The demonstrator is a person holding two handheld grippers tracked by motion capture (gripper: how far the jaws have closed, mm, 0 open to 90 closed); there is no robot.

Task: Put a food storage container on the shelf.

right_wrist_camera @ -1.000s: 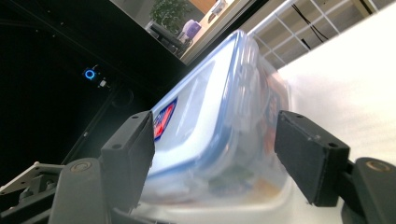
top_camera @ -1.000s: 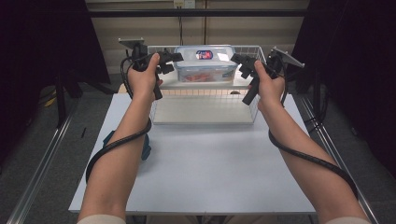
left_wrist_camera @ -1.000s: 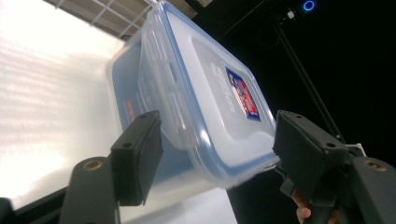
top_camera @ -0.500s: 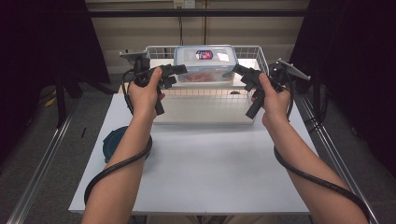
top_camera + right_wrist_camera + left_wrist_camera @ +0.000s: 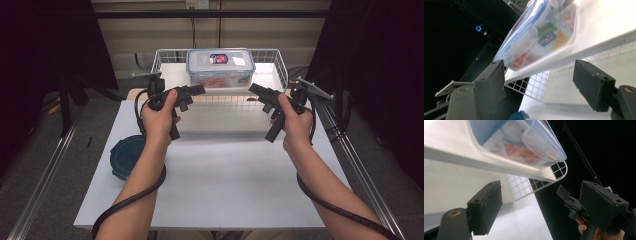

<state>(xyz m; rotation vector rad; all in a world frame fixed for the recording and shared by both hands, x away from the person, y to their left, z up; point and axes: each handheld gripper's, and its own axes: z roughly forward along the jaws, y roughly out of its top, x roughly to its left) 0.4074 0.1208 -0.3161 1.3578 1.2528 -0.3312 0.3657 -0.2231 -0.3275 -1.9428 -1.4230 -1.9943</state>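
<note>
The clear lidded container (image 5: pixel 220 66) sits in the white wire basket (image 5: pixel 280 67) at the table's far edge, set down, while the left gripper (image 5: pixel 192 91) and right gripper (image 5: pixel 257 91), jaws spread wider just now and empty, flank it.

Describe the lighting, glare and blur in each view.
High view: white table evenly lit, dark surroundings, all fairly sharp. Left gripper view: clear plastic box with blue-rimmed lid blurred, white shelf glaring, black background. Right gripper view: the box soft, shelf overexposed, jaws sharp.
</note>
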